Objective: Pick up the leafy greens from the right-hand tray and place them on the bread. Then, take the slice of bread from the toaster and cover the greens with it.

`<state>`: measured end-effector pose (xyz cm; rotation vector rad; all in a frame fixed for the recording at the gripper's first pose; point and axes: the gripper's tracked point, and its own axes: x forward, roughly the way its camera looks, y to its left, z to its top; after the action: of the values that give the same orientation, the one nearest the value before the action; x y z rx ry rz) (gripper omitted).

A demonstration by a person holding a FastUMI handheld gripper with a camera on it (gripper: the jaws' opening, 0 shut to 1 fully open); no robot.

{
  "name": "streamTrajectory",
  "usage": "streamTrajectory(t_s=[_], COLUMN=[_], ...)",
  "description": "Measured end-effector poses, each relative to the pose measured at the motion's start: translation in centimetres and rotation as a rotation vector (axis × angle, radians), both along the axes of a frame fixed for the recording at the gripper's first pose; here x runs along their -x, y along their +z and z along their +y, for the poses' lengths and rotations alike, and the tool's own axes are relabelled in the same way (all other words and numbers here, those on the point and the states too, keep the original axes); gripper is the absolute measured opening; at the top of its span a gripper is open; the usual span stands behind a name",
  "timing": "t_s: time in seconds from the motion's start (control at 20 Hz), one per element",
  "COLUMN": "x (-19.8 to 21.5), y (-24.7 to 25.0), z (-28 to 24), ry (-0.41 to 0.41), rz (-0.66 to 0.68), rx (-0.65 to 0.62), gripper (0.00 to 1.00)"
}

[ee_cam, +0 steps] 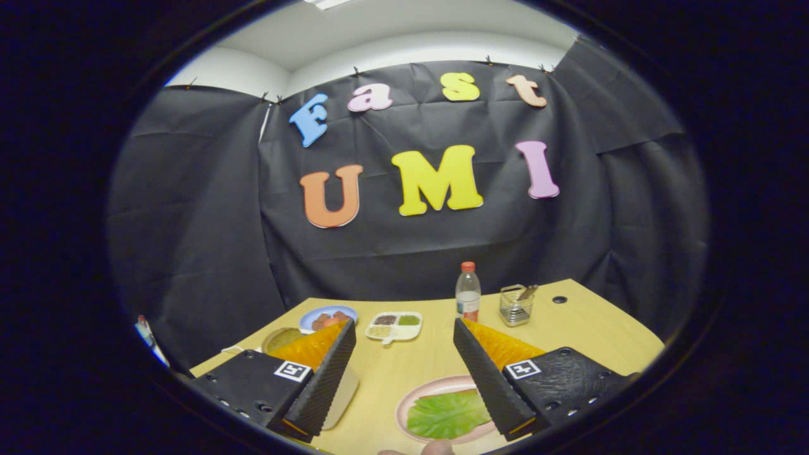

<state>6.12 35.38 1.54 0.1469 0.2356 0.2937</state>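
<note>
- Right now the gripper (404, 373) sits at the bottom of the frame with its two fingers spread wide apart and nothing held between them.
- Lower centre-right, a leaf of greens (447, 414) lies on a pinkish plate (411, 397), partly tucked under the right finger; the leaf looks flat and thin.
- At the lower left, a pale object (344, 395) peeks out from behind the left finger; I cannot tell whether it is the toaster or the bread.
- Farther up the wooden table (430, 360) stand a divided dish (395, 325), a blue plate (325, 316), a bottle (468, 294) and a wire basket (515, 306), all well clear of the work.
- The step in hand seems to be the first pick, not yet begun: the fingers are above the leaf, not around it.
- To do it well, I would shift right so the leaf lies between the fingers, then come down steeply at a raised edge.
- Pinch a fold of the leaf rather than scrape the plate, since a flat leaf may slide or tear.
- Close gently, lift straight up, and check that the plate does not drag along.
</note>
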Motion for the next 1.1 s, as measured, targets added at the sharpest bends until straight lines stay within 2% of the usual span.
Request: streamTrajectory(t_s=[0.25, 0.4, 0.8, 0.9, 1.1], x=[1.3, 1.4, -1.4, -1.8, -2.0], y=[-1.9, -3.9, -8.3, -8.8, -8.8], z=[10.2, 13.8, 16.4, 16.2, 16.0], ry=[0.066, 0.068, -0.002, -0.016, -0.027], rz=[0.009, 0.03, 0.133, 0.159, 0.181], rx=[0.06, 0.11, 0.155, 0.144, 0.131], gripper=[0.96, 0.96, 0.95, 0.82, 0.3])
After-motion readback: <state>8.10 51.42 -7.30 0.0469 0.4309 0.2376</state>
